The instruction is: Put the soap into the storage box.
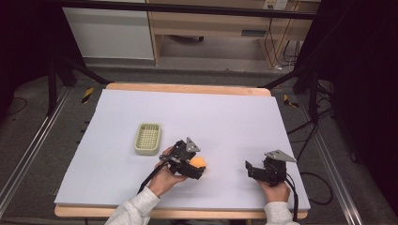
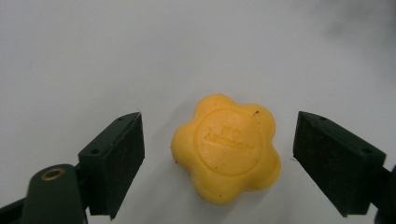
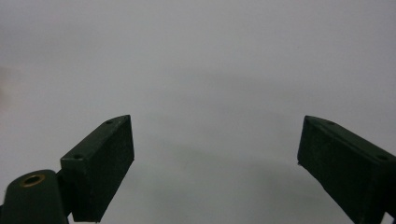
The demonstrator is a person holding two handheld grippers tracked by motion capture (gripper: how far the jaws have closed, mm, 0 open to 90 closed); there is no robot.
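A white table (image 1: 187, 112) has a little pale green basket (image 1: 148, 138) on it, over on the left side. The basket has a grid on its bottom. A person sits at the near edge with a black gripper in each hand, and grey sleeves show at the bottom. The left gripper (image 1: 199, 171) is near the middle of the table, just to the right of the basket and a bit closer to the person. A yellow soap (image 2: 226, 148) shaped like a flower lies flat on the table right in front of it. In the left gripper view the two black jaws stand wide apart, one on each side of the soap. They do not touch it, and there is white table between each jaw and the soap. The soap has a round ring pressed into its top with some small letters that are too blurry to read. The right gripper (image 1: 250, 169) is well off to the right, near the front of the table. Its jaws are spread wide too, with bare white table between them.
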